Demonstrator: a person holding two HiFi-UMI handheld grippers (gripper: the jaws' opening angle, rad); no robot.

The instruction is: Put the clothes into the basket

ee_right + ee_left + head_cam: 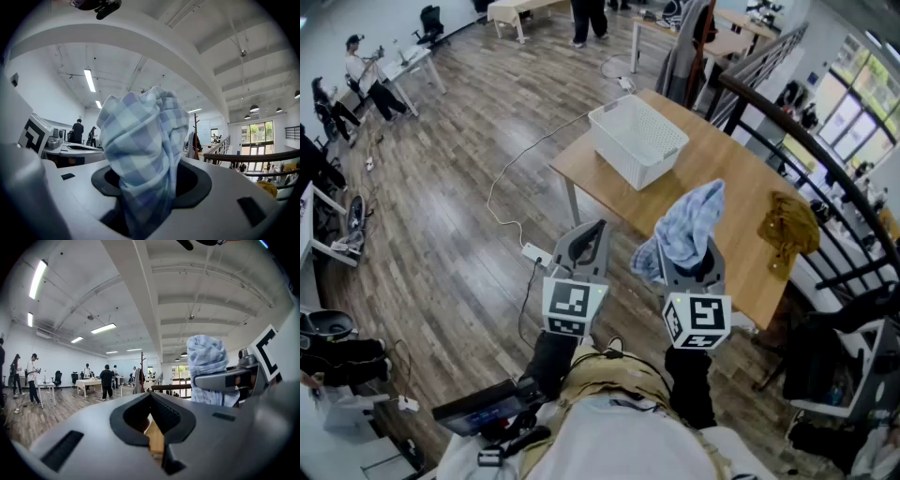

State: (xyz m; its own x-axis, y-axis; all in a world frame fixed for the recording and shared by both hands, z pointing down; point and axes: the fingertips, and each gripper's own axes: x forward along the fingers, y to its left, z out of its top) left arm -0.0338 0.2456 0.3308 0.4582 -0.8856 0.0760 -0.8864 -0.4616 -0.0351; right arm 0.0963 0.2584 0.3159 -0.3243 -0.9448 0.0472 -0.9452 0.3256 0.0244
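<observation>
Right gripper [690, 267] is clamping the blue checked cloth [689, 225], which is bunching up out of its jaws over the wooden table's [722, 169] near edge. White basket [623, 159] is sitting further back, with a mustard garment [787, 230] lying off right. Left gripper [586, 246] is hovering just beside, jaws pinched together on nothing.

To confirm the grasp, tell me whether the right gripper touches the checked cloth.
Touching. The right gripper view shows the right gripper clamped on the checked cloth.

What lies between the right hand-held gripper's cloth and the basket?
Head view: only bare table separates the checked cloth in the right hand-held gripper from the basket.
</observation>
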